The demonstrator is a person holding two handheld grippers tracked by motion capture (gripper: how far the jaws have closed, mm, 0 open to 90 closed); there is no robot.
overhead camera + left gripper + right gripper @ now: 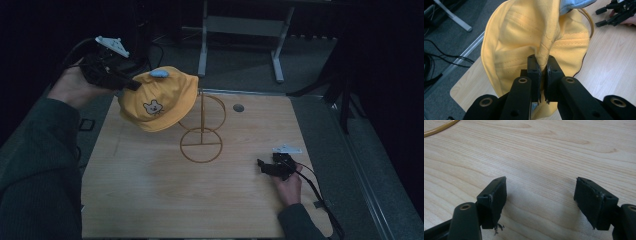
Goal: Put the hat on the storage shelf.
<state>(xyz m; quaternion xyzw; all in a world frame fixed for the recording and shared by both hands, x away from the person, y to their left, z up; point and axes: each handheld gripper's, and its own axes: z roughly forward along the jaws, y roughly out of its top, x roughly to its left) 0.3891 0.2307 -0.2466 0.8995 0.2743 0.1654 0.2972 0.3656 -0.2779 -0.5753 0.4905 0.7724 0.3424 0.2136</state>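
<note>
- The left gripper (543, 72) has its jaws pinched tight on a fold of the yellow cap (159, 98), so the cap hangs off that one pinch, up in the air over the back-left part of the desk (150, 200).
- The cap sits right against the top of the gold wire stand (202, 131), and my guess is it's either going on or coming off. Can't tell from the high view if it's actually resting on the top loop or just touching it.
- To do this bit well I'd keep the pinch closed and move slowly, since a single fold of cloth can slip, and the wire stand looks light enough to tip if the cap drags on it.
- The right gripper (269, 167) is parked low on the desk near the right edge, jaws wide open with nothing in them. It could steady the stand's round base if needed.
- Room-wise: lots of bare wood in front of and left of the stand. The left hand is already out past the desk's back-left corner, so nothing would catch a dropped cap there.
</note>
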